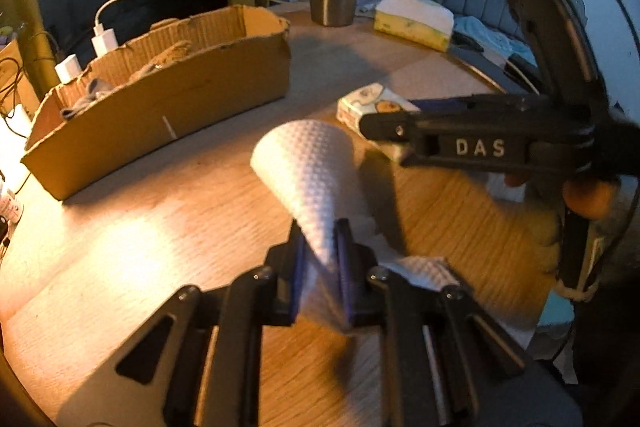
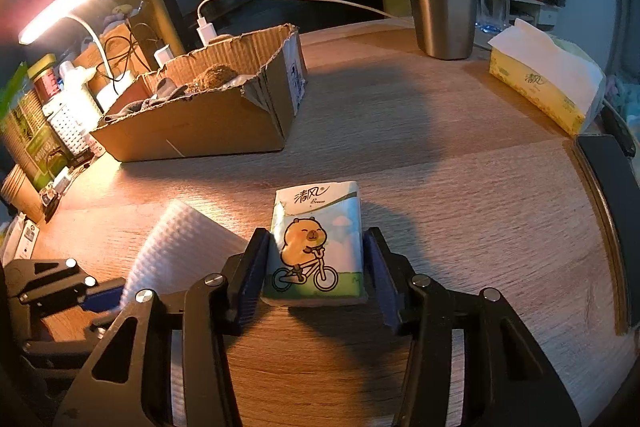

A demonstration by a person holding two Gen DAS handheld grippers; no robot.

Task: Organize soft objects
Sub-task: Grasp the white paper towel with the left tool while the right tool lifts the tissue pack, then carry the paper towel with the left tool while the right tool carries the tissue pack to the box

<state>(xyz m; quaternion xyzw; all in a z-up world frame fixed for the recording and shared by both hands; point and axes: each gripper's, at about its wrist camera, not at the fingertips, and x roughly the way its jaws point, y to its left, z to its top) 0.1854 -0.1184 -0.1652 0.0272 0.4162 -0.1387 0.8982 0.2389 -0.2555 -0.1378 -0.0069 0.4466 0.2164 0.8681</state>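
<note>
Two handheld tools are seen at work over a wooden table (image 2: 460, 195) lit by a warm lamp. The left tool (image 1: 320, 263) is clamped on a white, dimpled paper towel (image 1: 312, 167), which is pinched thin between the pads and stands up from the table like a cone. The right tool (image 2: 316, 263) is set around a small tissue pack (image 2: 318, 243) printed with a cartoon animal on a bicycle; its pads stand just beside the pack's sides, and whether they press on it cannot be told.

Picking up appears to be the step in hand. Next, each soft item would likely need to be lifted and carried to the open cardboard box (image 2: 208, 131) farther back on the table, then released over it. A firmer squeeze on the pack may be needed first.

Inside the box, dark socks or cloth (image 2: 160, 95) and a brown fuzzy item (image 2: 214, 75) can be made out.
</note>
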